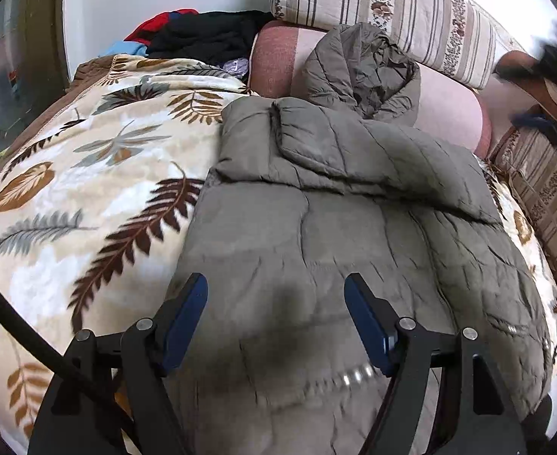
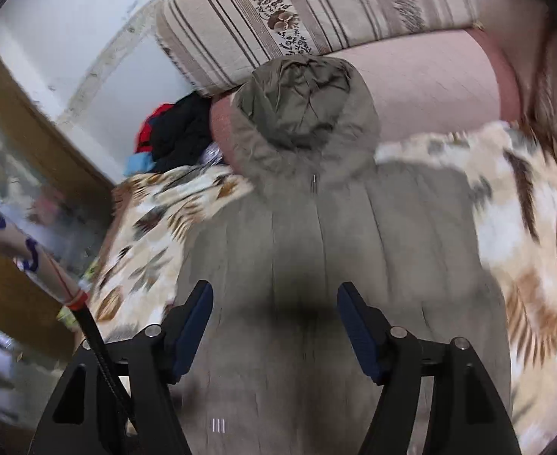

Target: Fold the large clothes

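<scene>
Left claw [image 1: 276, 295]: jaws stand wide, nothing between the blue pads, poised above the lower body of the padded jacket [image 1: 316, 235] without touching it. A dark shadow of the claw falls on the fabric just ahead of the pads.

Right claw [image 2: 274, 303]: jaws likewise wide and empty, hanging over the jacket's front panel. This view is smeared by motion, so fine detail is unreliable.

Jacket: grey-olive, quilted, laid flat on a bed covered by a leaf-print blanket [image 1: 88, 174]. In the left wrist view one sleeve [image 1: 373, 151] is folded across the chest, running from about 10 o'clock to 3 o'clock of the garment. The hood [image 1: 362, 72] lies at 12 o'clock, resting up against a pink bolster [image 1: 449, 110]. A line of metallic zip teeth [image 1: 346, 375] shows near the hem at 6 o'clock, between the claw's fingers.

In the right wrist view the jacket [image 2: 354, 246] runs from 6 o'clock up to 12 o'clock, with the hood [image 2: 301, 113] at the top and a small zip pull [image 2: 313, 180] just below it at the collar.

Surroundings: a striped, floral-banded cushion [image 1: 392, 7] sits on top of the bolster at 12 to 1 o'clock. A heap of dark, red and blue clothes [image 1: 202, 34] lies at 11 o'clock against the wall, well apart from the jacket. In the left wrist view a blurred dark shape at 2 o'clock, at the frame edge, cannot be identified. A patterned sleeve [image 2: 13, 242] of the person shows at 9 o'clock in the right wrist view.
</scene>
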Demonstrator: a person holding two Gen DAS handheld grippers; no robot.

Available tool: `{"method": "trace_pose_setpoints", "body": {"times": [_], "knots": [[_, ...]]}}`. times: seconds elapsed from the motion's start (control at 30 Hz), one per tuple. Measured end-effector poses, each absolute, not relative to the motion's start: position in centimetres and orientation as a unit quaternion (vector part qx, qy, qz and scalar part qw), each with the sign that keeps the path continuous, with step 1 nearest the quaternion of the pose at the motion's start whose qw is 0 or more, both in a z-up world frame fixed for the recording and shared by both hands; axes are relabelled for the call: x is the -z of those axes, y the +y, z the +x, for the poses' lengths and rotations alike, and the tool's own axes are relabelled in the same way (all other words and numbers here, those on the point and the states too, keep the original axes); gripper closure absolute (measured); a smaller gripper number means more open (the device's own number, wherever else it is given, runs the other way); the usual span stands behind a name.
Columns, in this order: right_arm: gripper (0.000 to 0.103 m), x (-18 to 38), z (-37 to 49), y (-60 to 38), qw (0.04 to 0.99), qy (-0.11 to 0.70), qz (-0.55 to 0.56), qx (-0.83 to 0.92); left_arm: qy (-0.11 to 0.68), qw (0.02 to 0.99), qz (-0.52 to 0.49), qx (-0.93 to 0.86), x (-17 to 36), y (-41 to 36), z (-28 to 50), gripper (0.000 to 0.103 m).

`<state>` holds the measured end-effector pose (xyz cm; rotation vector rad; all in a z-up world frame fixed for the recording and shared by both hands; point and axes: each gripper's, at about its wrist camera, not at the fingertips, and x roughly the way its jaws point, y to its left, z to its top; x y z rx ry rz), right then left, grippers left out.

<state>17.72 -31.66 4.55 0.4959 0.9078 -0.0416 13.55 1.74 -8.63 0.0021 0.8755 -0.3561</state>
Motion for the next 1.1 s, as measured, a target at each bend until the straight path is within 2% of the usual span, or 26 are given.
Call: {"method": "trace_pose_setpoints", "body": {"times": [0.13, 0.2, 0.27, 0.37, 0.7, 0.73, 0.77, 0.8, 0.87, 0.97, 1.1], "knots": [[0.029, -4.7, 27.5, -32.1, 0.869, 0.436, 0.221, 0.073, 0.419, 0.89, -0.01, 0.181, 9.9, 2.5, 15.0, 0.029], [0.02, -4.9, 32.4, -32.7, 0.866, 0.437, 0.228, 0.082, 0.42, 0.887, -0.023, 0.192, 10.4, 3.1, 15.5, 0.029], [0.02, -5.3, 36.0, -33.6, 0.865, 0.422, 0.255, 0.09, 0.426, 0.881, -0.04, 0.203, 11.0, 3.7, 16.0, 0.029], [0.012, -4.8, 40.6, -35.1, 0.859, 0.394, 0.307, 0.111, 0.434, 0.87, -0.058, 0.227, 11.6, 3.8, 16.5, 0.029], [0.013, 0.5, 49.7, -38.2, 0.827, 0.392, 0.377, 0.142, 0.445, 0.858, -0.019, 0.254, 12.7, 1.9, 16.4, 0.028], [0.016, 1.1, 50.0, -38.4, 0.826, 0.396, 0.376, 0.139, 0.448, 0.857, -0.019, 0.254, 12.9, 1.8, 16.5, 0.028], [0.032, 1.4, 50.0, -38.5, 0.826, 0.399, 0.374, 0.134, 0.451, 0.856, -0.018, 0.254, 13.0, 1.7, 16.6, 0.028], [0.061, 1.8, 50.0, -38.6, 0.826, 0.404, 0.374, 0.122, 0.453, 0.854, -0.018, 0.254, 13.1, 1.6, 16.7, 0.028], [0.089, 2.1, 49.4, -38.4, 0.826, 0.411, 0.372, 0.105, 0.454, 0.854, -0.018, 0.253, 13.1, 1.6, 16.7, 0.028], [0.095, 0.7, 46.5, -37.2, 0.843, 0.403, 0.344, 0.09, 0.454, 0.854, -0.02, 0.252, 13.0, 1.6, 16.6, 0.028], [0.097, -2.2, 41.0, -35.1, 0.86, 0.404, 0.306, 0.068, 0.457, 0.849, -0.043, 0.263, 12.6, 2.1, 16.4, 0.028]]}}
